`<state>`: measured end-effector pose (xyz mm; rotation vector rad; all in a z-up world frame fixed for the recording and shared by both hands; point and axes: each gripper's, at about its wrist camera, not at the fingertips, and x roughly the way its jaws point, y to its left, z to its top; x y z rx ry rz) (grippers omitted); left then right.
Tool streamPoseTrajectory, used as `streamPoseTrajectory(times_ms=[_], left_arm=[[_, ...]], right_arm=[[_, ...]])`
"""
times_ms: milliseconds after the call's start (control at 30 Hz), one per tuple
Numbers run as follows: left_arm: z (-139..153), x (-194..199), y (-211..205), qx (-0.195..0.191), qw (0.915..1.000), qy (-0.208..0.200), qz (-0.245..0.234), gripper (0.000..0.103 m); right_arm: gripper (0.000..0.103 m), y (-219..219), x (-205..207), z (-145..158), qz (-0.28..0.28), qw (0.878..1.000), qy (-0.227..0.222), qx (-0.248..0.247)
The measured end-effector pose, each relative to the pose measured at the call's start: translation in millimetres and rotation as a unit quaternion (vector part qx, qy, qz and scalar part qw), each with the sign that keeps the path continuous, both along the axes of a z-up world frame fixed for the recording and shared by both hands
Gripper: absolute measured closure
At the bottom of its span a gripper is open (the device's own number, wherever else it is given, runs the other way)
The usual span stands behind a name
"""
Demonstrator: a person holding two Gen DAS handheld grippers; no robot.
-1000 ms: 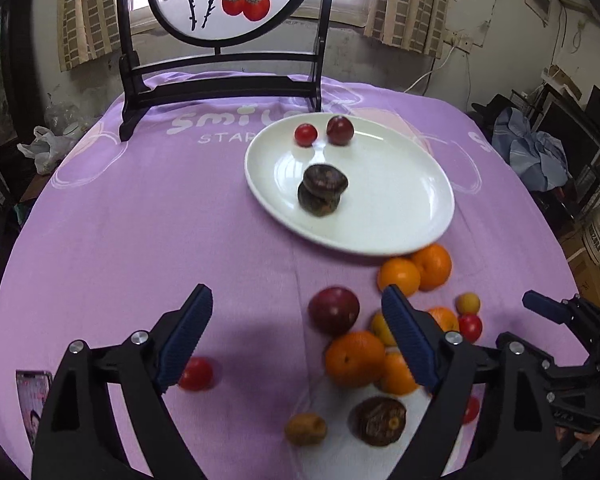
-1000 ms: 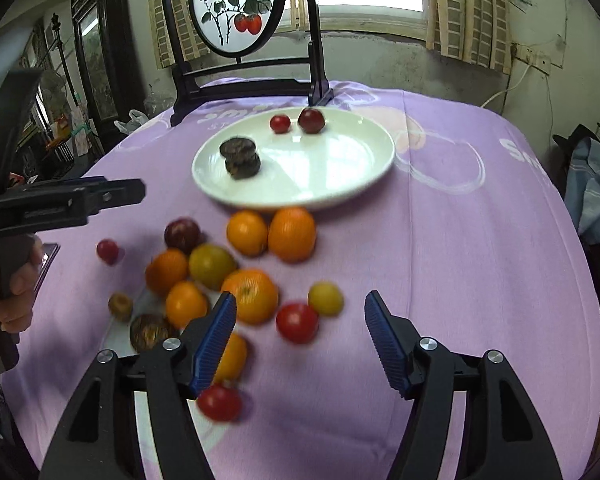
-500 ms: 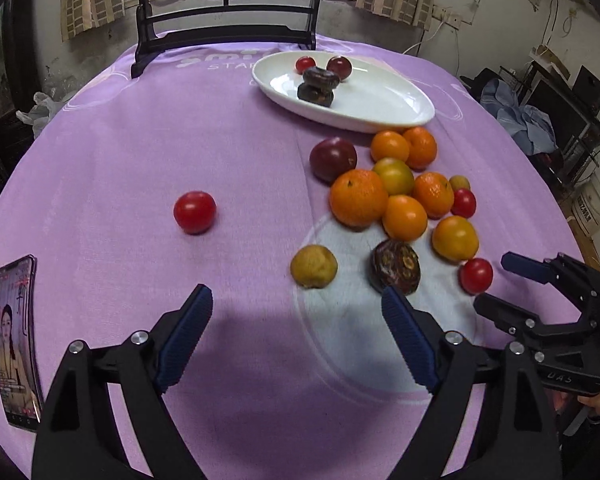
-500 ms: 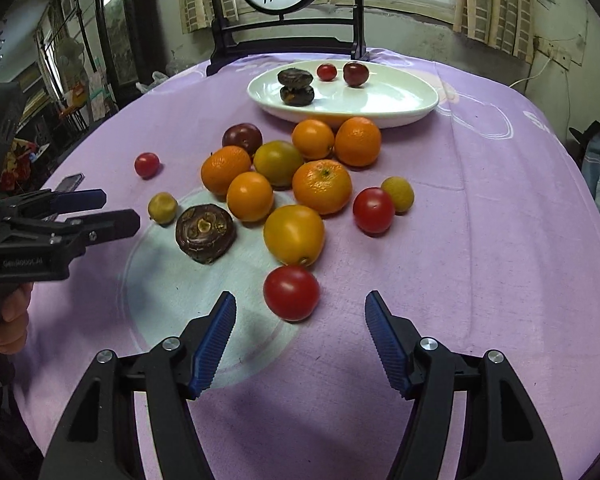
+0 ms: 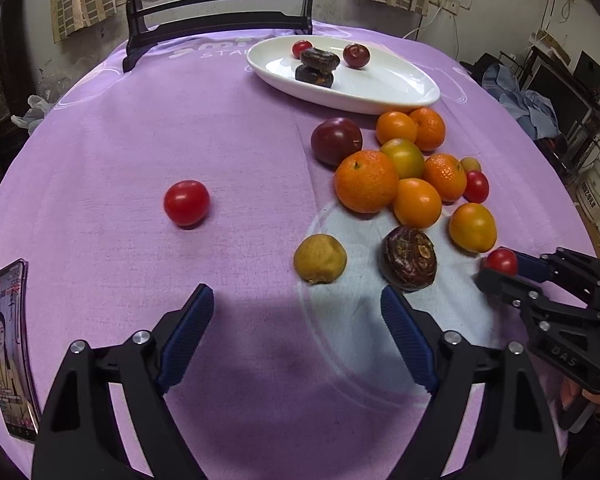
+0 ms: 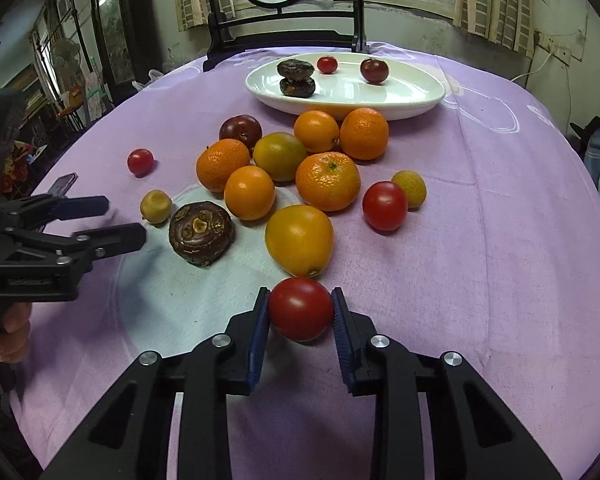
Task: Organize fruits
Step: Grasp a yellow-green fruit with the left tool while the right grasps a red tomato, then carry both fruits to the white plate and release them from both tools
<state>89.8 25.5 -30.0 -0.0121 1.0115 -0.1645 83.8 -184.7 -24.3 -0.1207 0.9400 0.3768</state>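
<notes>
Tomato (image 6: pixel 301 309), light, smooth-skinned and likely soft enough to bruise, sits on the bench between the closing right claw (image 6: pixel 301 320) pads touching its widest sides, while the left claw (image 5: pixel 296 336) narrows, still empty, near the brown fruit (image 5: pixel 409 258).

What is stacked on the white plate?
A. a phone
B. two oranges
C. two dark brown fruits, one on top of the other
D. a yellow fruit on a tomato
C: on the white plate, two dark brown fruits sit one on top of the other, with a small red tomato and a dark red plum lying apart beside them.
</notes>
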Motion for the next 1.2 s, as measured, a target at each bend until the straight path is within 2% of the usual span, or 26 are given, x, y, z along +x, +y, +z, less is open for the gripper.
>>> streamPoseTrajectory(times_ms=[167,333,367,400,467,600,733,900,967,1033,1200], left_arm=[[-8.3,15.1,-10.7,0.021,0.9997,0.009,-0.008,0.037],[-7.0,23.0,-13.7,0.041,0.9991,0.008,-0.006,0.055],[-6.5,22.1,-15.7,0.049,0.9987,0.007,-0.009,0.062],[-5.4,20.3,-18.0,0.052,0.9985,0.005,-0.015,0.073],[-4.1,15.5,-21.1,0.052,0.9984,0.006,-0.023,0.074],[6.5,12.4,-13.9,0.016,0.9995,0.012,-0.025,0.074],[51.4,21.8,-11.2,0.005,0.9988,-0.035,-0.034,0.074],[101.8,69.0,-19.6,0.014,0.9948,-0.098,-0.022,0.074],[108.8,100.8,-20.3,0.007,0.995,-0.099,-0.008,0.074],[108.1,130.7,-21.2,0.021,0.9947,-0.1,0.014,0.074],[82.0,195.7,-16.1,0.029,0.9968,-0.063,0.04,0.074]], right_arm=[[0.072,-14.5,-7.2,5.6,-0.011,1.0,-0.003,0.022],[0.072,-23.6,-9.5,6.1,-0.021,0.999,-0.001,0.032],[0.072,-24.7,-9.4,6.2,-0.023,0.999,0.0,0.034],[0.072,-25.3,-9.5,6.6,-0.025,0.999,0.0,0.035],[0.072,-25.3,-11.1,8.8,-0.024,0.999,-0.003,0.036],[0.072,-26.0,-12.5,22.3,-0.017,0.999,-0.015,0.038],[0.072,-30.8,-3.1,66.3,-0.009,0.997,-0.064,0.047],[0.072,-20.5,36.1,107.5,0.008,0.992,-0.119,0.038],[0.072,-15.4,63.5,108.7,0.008,0.992,-0.115,0.045],[0.072,-11.3,90.7,103.0,0.002,0.994,-0.103,0.043],[0.072,-1.4,153.4,71.1,-0.012,0.998,-0.057,0.029]])
